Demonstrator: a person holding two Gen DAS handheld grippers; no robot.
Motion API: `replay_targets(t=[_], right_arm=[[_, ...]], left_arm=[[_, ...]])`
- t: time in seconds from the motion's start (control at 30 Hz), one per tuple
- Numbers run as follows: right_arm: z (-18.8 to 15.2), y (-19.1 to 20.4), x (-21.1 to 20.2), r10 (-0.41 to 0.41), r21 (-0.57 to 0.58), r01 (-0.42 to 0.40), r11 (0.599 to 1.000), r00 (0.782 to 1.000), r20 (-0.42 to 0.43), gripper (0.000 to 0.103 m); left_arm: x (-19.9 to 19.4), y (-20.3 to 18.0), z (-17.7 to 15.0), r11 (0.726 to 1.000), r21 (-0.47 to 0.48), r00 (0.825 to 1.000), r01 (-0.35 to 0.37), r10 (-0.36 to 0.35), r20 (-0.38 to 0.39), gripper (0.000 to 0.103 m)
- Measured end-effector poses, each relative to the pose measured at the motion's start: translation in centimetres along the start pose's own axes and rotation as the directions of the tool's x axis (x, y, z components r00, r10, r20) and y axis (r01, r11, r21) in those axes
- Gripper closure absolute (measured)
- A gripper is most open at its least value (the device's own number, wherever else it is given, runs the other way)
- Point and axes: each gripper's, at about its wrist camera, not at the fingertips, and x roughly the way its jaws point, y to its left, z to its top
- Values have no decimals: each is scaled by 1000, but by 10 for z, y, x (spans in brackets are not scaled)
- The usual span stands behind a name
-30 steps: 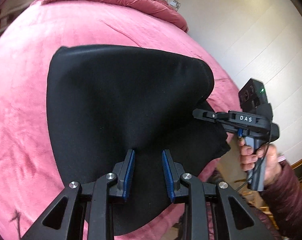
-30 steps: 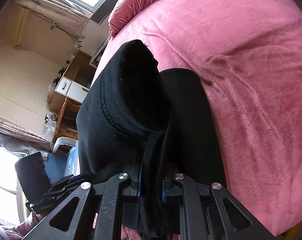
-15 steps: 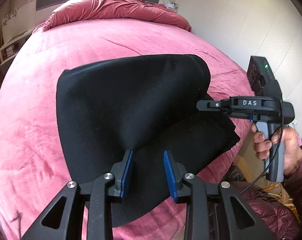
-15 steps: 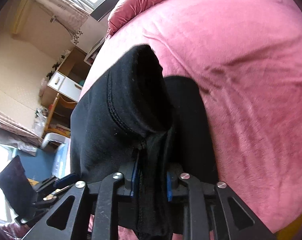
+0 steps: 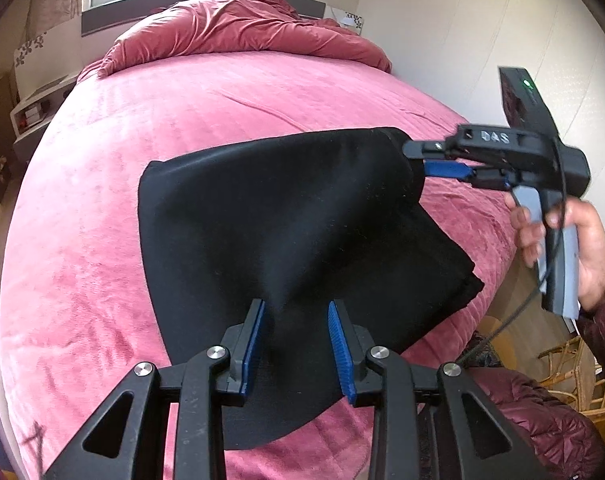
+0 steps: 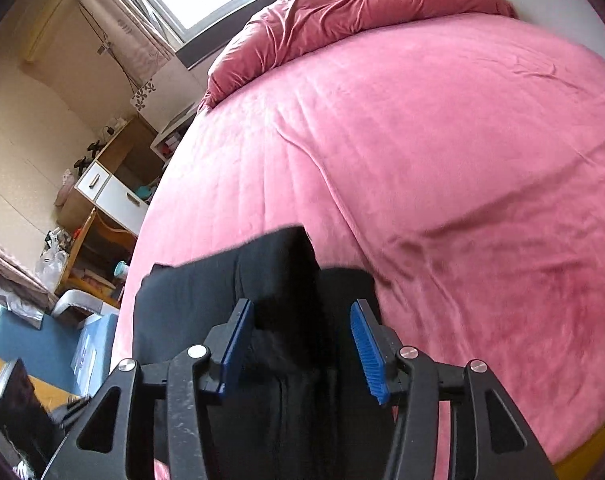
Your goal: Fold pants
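Both tongs stand apart. My left tongs (image 5: 296,344) hover just over the near edge of the black pants (image 5: 286,232), blue pads spread on either side of a raised ridge of cloth, gripping nothing. My right tongs (image 6: 302,350) are spread wide too, with a bunched fold of the pants (image 6: 270,280) lying loose between the pads. From the left wrist view I see the right tongs (image 5: 430,160) at the pants' far right corner. Folded over on themselves, the pants lie on the pink bed (image 5: 222,104), near its front edge.
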Motion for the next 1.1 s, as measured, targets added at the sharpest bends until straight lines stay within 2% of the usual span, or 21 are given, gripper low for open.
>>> replay_targets(t=[0.1, 0.17, 0.27, 0.4, 0.5, 0.63, 0.73, 0.87, 1.03, 1.1], right_arm=[[8, 6, 13, -5, -5, 5, 1000, 1000, -13, 55], [12, 10, 23, -4, -21, 4, 1000, 999, -36, 80], [12, 18, 27, -28, -66, 26, 997, 999, -29, 96], [13, 26, 19, -51, -100, 52, 994, 999, 11, 97], [16, 24, 19, -80, -109, 82, 991, 996, 23, 98], [19, 17, 31, -117, -110, 116, 987, 993, 3, 98], [17, 7, 49, -153, -93, 148, 985, 987, -51, 99], [13, -1, 50, -121, -60, 118, 991, 991, -53, 98], [14, -6, 37, -68, -33, 66, 997, 996, -53, 94], [12, -6, 24, -68, -58, 65, 996, 997, -43, 93]], left_arm=[[2, 2, 0, 1000, -1, 1000, -11, 11, -3, 71], [6, 4, -1, 1000, -9, 1000, -17, 17, -16, 70], [9, 6, -4, 1000, -21, 1000, -14, 13, -29, 70], [10, 8, -4, 999, -38, 1000, 2, -3, -23, 70], [5, 18, 2, 996, -85, 1000, 27, -27, 2, 70], [5, 44, 15, 987, -158, 1000, 16, -13, 22, 70], [6, 68, 26, 973, -232, 999, 17, -8, 43, 70], [15, 94, 45, 954, -298, 998, 35, -21, 52, 70], [34, 101, 62, 953, -303, 999, 17, -8, 31, 70], [38, 101, 66, 954, -299, 999, 20, -10, 36, 70]])
